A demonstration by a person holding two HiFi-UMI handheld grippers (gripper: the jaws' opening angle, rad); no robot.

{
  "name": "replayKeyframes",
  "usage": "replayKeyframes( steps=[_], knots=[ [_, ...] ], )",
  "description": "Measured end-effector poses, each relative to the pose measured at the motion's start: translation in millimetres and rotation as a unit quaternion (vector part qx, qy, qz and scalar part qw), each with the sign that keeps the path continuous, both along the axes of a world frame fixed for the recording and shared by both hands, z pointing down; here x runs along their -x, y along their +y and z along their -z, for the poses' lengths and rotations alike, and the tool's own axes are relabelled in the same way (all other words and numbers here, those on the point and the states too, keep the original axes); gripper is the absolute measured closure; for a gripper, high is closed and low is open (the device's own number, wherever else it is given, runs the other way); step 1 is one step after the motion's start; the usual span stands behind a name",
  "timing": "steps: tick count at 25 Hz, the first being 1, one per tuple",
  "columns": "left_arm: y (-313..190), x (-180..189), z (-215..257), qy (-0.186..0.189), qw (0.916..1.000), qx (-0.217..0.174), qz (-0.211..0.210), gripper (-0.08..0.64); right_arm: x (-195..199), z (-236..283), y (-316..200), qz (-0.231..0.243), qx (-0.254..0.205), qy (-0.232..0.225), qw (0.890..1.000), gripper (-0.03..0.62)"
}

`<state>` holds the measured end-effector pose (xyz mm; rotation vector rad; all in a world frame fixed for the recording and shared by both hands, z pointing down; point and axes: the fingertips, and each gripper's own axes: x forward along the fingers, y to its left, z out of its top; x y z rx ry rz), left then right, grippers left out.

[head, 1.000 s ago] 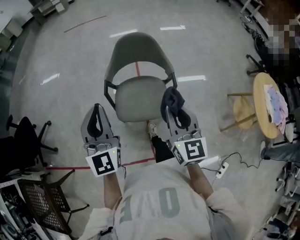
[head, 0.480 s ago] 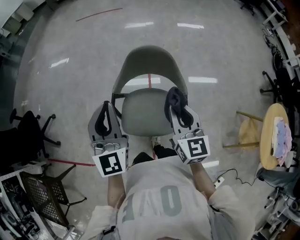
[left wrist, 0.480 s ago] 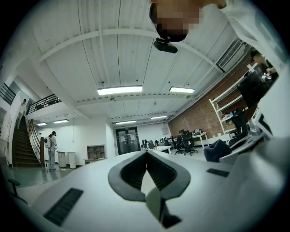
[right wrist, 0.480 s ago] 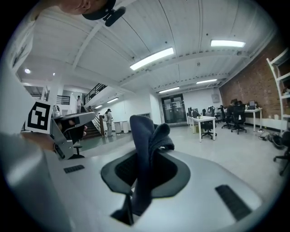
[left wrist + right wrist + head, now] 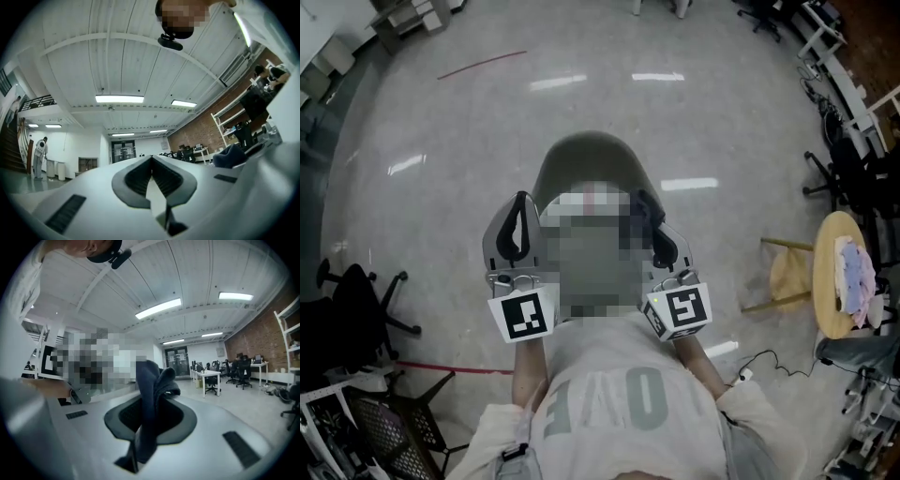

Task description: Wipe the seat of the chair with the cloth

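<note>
The grey chair (image 5: 592, 153) stands right in front of me; its backrest shows, and a mosaic patch hides most of the seat. My left gripper (image 5: 521, 201) is held up at the seat's left side, shut with nothing in it. In the left gripper view the left gripper (image 5: 151, 160) points up at the ceiling. My right gripper (image 5: 649, 208) is at the seat's right side, shut on the dark blue cloth (image 5: 643, 204). In the right gripper view the cloth (image 5: 151, 379) sticks up out of the right gripper (image 5: 147, 401).
A round wooden table (image 5: 824, 296) with a folded fabric on it stands at the right, beside a wooden stool (image 5: 787, 270). A black office chair (image 5: 352, 300) is at the left, more chairs (image 5: 844, 178) at the right edge. A cable (image 5: 761, 365) lies on the floor.
Both grippers have risen toward my head and tilted upward, from the seat's front edge to its two sides. The cloth stays in the right gripper.
</note>
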<state>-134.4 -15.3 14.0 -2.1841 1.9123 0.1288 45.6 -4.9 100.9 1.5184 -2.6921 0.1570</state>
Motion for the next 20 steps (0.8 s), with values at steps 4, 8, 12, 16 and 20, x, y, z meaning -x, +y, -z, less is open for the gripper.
replayKeyframes(
  steps=[4,8,12,16,20],
  knots=[
    [-10,-16,21,-0.007,0.9996,-0.018,-0.021,0.546,-10,16,-6,-0.038,-0.019,-0.013,0.999,0.534],
    [-13,-25,24,0.001,0.9990,-0.017,-0.041,0.546,-12,27,-10,-0.043,-0.031,-0.019,0.998,0.534],
    [-12,-32,24,0.015,0.9983,-0.013,-0.054,0.546,-18,26,-12,-0.053,-0.029,-0.020,0.998,0.534],
    [-10,-32,24,0.016,0.9983,-0.013,-0.054,0.546,-20,27,-16,-0.059,-0.027,-0.026,0.998,0.534],
    [-6,-26,14,0.004,0.9988,-0.001,-0.049,0.546,-14,31,-16,-0.043,-0.034,-0.013,0.998,0.534]
  ],
)
